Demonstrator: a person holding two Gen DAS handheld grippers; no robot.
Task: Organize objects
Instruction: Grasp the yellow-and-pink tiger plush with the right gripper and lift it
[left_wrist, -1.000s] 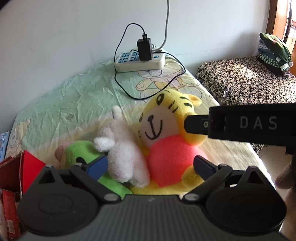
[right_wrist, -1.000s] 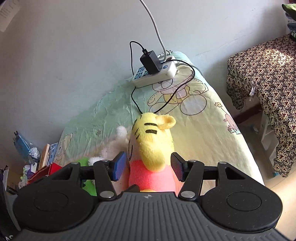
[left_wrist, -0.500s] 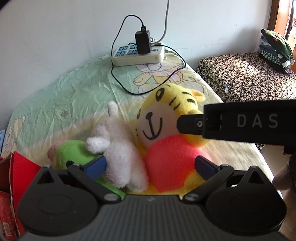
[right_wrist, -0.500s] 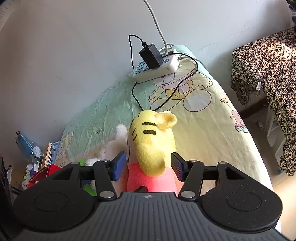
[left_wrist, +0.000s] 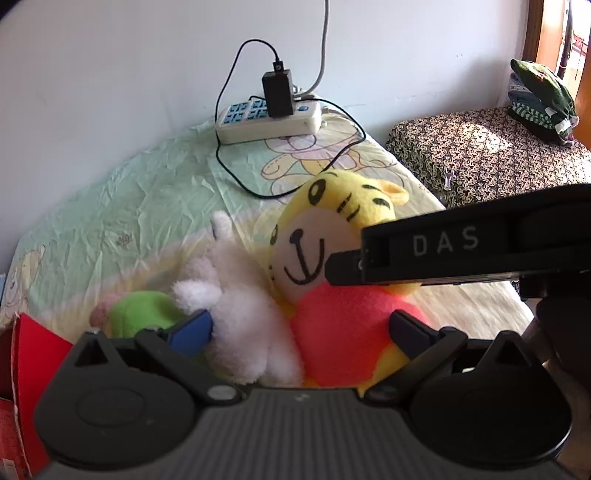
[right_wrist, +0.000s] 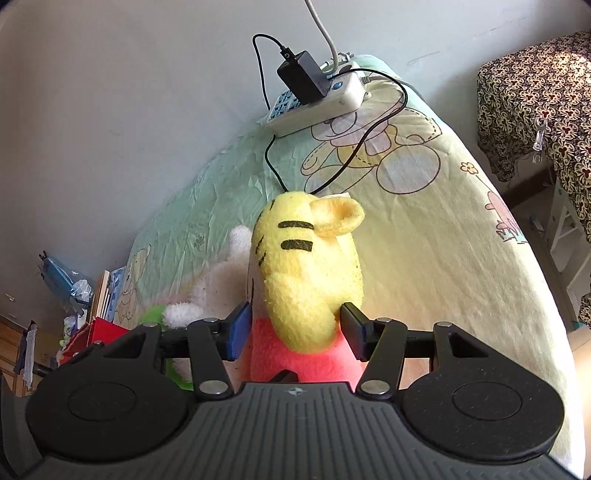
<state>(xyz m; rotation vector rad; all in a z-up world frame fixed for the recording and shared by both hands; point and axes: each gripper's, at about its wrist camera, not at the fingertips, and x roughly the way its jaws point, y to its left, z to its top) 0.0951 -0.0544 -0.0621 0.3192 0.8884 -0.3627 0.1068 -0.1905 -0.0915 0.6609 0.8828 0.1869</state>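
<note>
A yellow tiger plush (left_wrist: 332, 236) with a pink body sits upright on the bed, with a white fluffy plush (left_wrist: 240, 295) leaning on its left and a green plush (left_wrist: 144, 314) further left. My right gripper (right_wrist: 295, 332) is shut on the tiger plush (right_wrist: 306, 266) at its neck, seen from behind. Its black finger (left_wrist: 443, 251) crosses the left wrist view at the tiger's cheek. My left gripper (left_wrist: 299, 328) is open, its jaws spread wide around the white plush and the tiger's pink body, touching neither firmly.
A white power strip (left_wrist: 269, 122) with a black charger and cable lies at the bed's far end by the wall. A red box (left_wrist: 33, 350) stands at the left. A patterned table (left_wrist: 487, 147) with folded clothes (left_wrist: 539, 96) stands to the right.
The right gripper's jaws have closed in tighter on the tiger's neck. Both grippers have moved slightly closer to the plushes. The left gripper stays open.
</note>
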